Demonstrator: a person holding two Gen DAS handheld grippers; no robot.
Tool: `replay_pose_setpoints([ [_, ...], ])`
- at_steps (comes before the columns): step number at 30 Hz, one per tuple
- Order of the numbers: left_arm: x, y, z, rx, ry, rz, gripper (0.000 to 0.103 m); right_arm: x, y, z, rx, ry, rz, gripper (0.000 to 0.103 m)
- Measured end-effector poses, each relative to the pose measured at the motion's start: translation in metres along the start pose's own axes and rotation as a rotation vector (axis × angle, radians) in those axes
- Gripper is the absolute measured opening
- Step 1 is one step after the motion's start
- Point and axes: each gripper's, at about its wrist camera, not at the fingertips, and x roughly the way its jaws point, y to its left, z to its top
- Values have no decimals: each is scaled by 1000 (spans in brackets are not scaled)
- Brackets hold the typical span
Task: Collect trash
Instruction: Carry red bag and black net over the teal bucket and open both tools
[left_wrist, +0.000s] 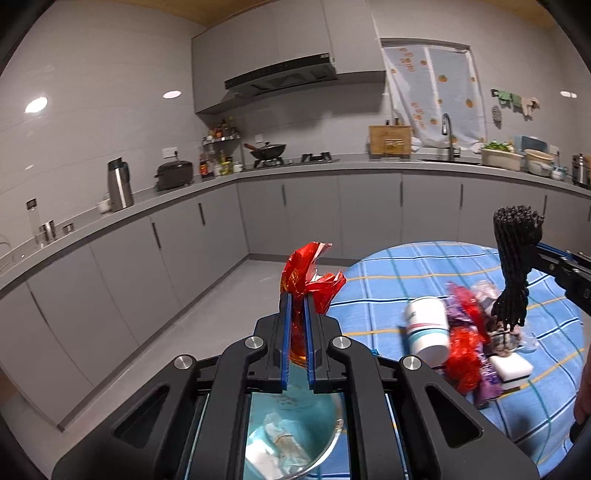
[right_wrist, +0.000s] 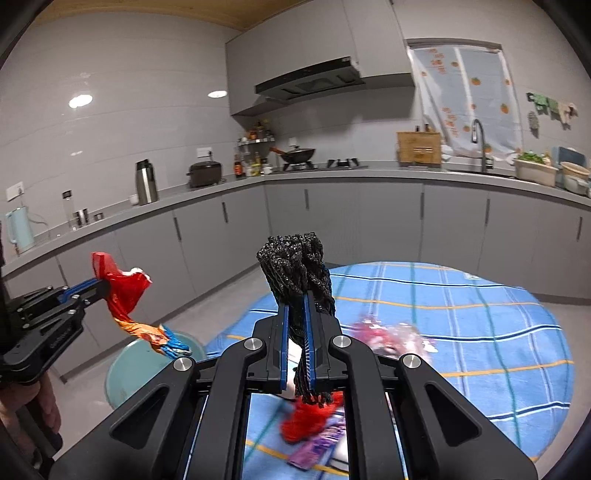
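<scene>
Left gripper (left_wrist: 297, 314): the jaws are clamped together on a red foil wrapper (left_wrist: 310, 277). The wrapper's crumpled upper part stands above and ahead of the fingertips; in the right wrist view its twisted orange and blue tail hangs down below the jaws. Directly beneath this gripper sits a teal bin (left_wrist: 295, 435), seen between the gripper's linkage arms, with pale scraps of waste lying inside it. In the right wrist view the bin stands on the floor just beside the table's near edge.

Right gripper (right_wrist: 297, 321): the jaws are clamped together on a black mesh bundle (right_wrist: 295, 262). The bundle's wide, frayed top rises above the fingertips, and its narrow twisted end hangs below the pads. In the left wrist view this gripper enters from the right side, with the bundle held upright over the table.

Below and ahead of the right gripper lies a round table (right_wrist: 498, 332) covered with a blue checked cloth. The remaining trash pile rests on it: a white paper cup (left_wrist: 428, 328) lying on its side, red wrappers (left_wrist: 463, 362), a purple wrapper (left_wrist: 487, 391) and a white block (left_wrist: 513, 369), all touching or overlapping. The pile is blurred in the right wrist view.

Grey kitchen cabinets (left_wrist: 332, 210) run behind both grippers.
</scene>
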Motion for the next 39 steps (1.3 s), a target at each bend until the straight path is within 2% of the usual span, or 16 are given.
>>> replay_pose_setpoints([
  [17,11,61,-19,-29,59,151,7,30,70,11,-32,23,183,8],
  [27,22,84,-29,-49,92,206,7,56,111,9,-54,59,282,8],
  [39,45,98,-46,-53,153,244,7,90,150,-12,-40,135,409,8],
])
